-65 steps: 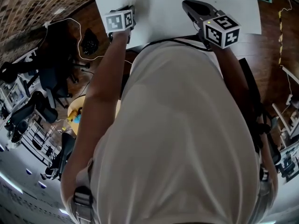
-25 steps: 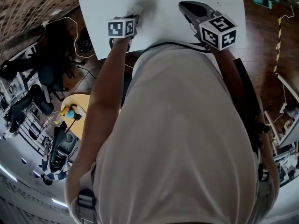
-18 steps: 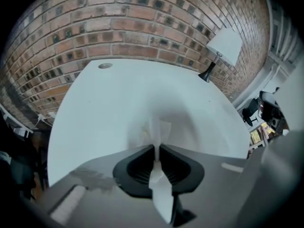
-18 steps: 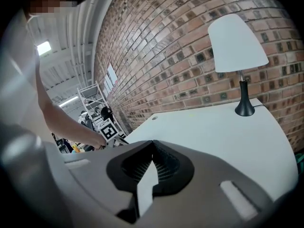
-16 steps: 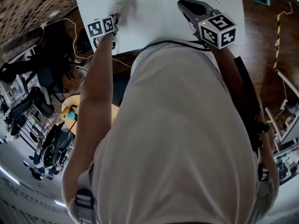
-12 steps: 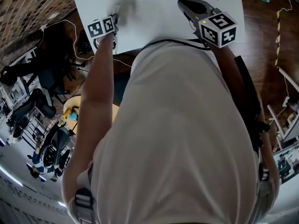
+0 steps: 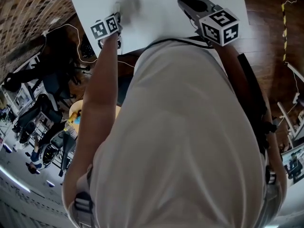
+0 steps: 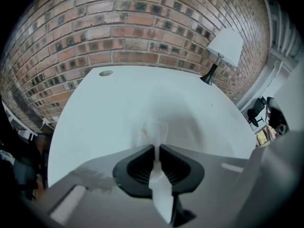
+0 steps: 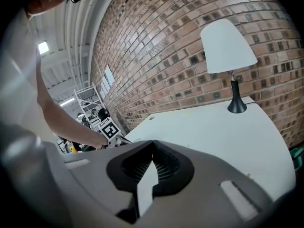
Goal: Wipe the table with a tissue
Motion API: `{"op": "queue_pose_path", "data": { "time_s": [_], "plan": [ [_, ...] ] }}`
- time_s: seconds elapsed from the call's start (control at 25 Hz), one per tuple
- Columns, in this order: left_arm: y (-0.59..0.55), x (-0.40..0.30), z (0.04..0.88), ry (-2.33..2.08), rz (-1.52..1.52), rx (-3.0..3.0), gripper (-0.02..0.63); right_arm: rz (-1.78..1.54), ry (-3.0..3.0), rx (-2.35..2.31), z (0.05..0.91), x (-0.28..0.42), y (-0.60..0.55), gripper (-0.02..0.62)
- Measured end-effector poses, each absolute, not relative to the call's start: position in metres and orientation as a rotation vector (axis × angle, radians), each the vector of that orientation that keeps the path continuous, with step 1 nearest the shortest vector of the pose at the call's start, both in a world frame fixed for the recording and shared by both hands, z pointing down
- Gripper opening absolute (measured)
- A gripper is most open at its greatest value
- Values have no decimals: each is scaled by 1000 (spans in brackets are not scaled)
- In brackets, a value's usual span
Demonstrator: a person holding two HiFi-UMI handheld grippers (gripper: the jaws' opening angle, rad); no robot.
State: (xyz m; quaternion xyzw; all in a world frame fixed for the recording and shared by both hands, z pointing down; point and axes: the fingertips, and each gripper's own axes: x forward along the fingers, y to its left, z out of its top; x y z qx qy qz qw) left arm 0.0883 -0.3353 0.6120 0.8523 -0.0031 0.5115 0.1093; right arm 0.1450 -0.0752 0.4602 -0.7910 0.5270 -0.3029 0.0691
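— Head view?
— The left hand-held gripper (image 7: 118,7) is pointing down at the flat white surface (image 7: 161,18), near its left edge. The right hand-held gripper (image 7: 186,3) is reaching over its right part.
— Gripper views?
— The left jaws are pinching the thin white tissue (image 8: 153,133), which is touching the surface. The right jaws are meeting, empty.

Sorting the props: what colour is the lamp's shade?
White lampshade, clearest in the right gripper view.

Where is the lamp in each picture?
Head view: not in it.
Left gripper view: lamp at the upper right, on the far corner of the table, by the brick wall.
Right gripper view: upper right again, on the table's far end against the brick wall.
Shared landmark: the white table, seen in all three views.
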Motion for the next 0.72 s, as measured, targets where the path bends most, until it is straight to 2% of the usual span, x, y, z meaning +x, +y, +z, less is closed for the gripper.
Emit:
{"op": "queue_pose_path", "data": {
  "time_s": [0.32, 0.72],
  "plan": [
    [-306, 131, 603, 66, 1493, 2564, 41, -914, 1536, -2384, 462, 144, -57, 8],
    [-292, 152, 604, 71, 1538, 2620, 41, -885, 1451, -2402, 464, 148, -24, 8]
  ]
}}
